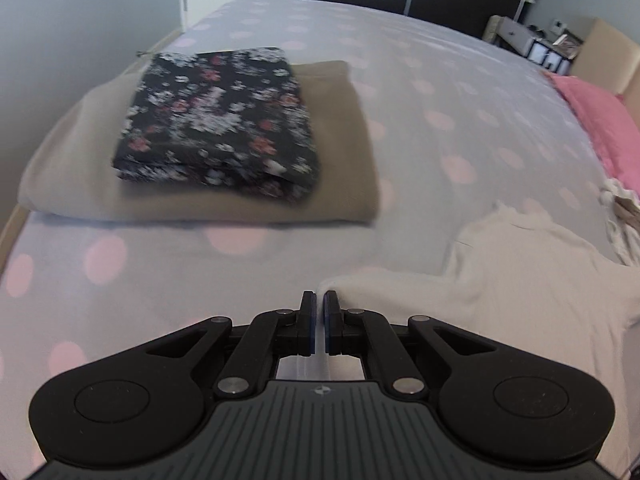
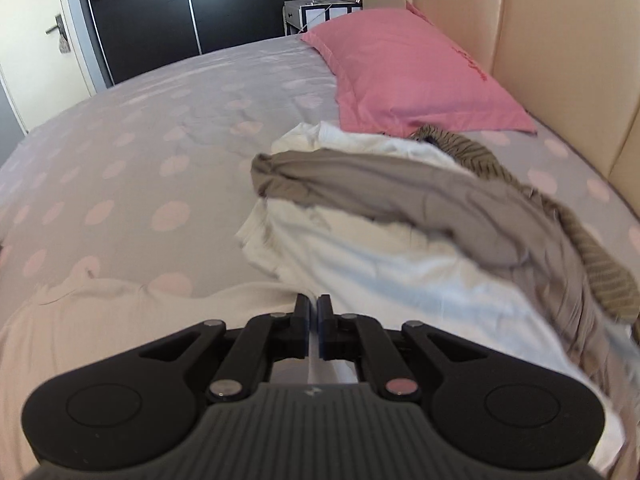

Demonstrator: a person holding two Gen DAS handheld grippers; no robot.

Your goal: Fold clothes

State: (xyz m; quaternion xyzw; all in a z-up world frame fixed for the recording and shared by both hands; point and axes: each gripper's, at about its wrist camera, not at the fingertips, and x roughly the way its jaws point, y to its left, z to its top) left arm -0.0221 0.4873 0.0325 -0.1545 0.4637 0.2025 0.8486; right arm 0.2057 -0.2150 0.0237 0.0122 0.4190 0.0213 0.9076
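A cream long-sleeved top (image 1: pixel 520 280) lies spread on the bed, and its sleeve end runs up to my left gripper (image 1: pixel 319 298). That gripper is shut, with pale cloth showing in the slit behind its pads. In the right wrist view the same cream top (image 2: pixel 80 320) passes under my right gripper (image 2: pixel 313 302), which is also shut with white cloth showing between its pads. A folded dark floral garment (image 1: pixel 216 120) rests on a folded beige one (image 1: pixel 352 152) at the far left of the bed.
A loose heap lies to the right: a white garment (image 2: pixel 360 248), a grey one (image 2: pixel 380 188) and a striped brown one (image 2: pixel 592 256). Behind it are a pink pillow (image 2: pixel 408 68) and a beige headboard (image 2: pixel 560 60). The dotted lilac sheet (image 2: pixel 140 140) stretches towards a dark wardrobe (image 2: pixel 140 20).
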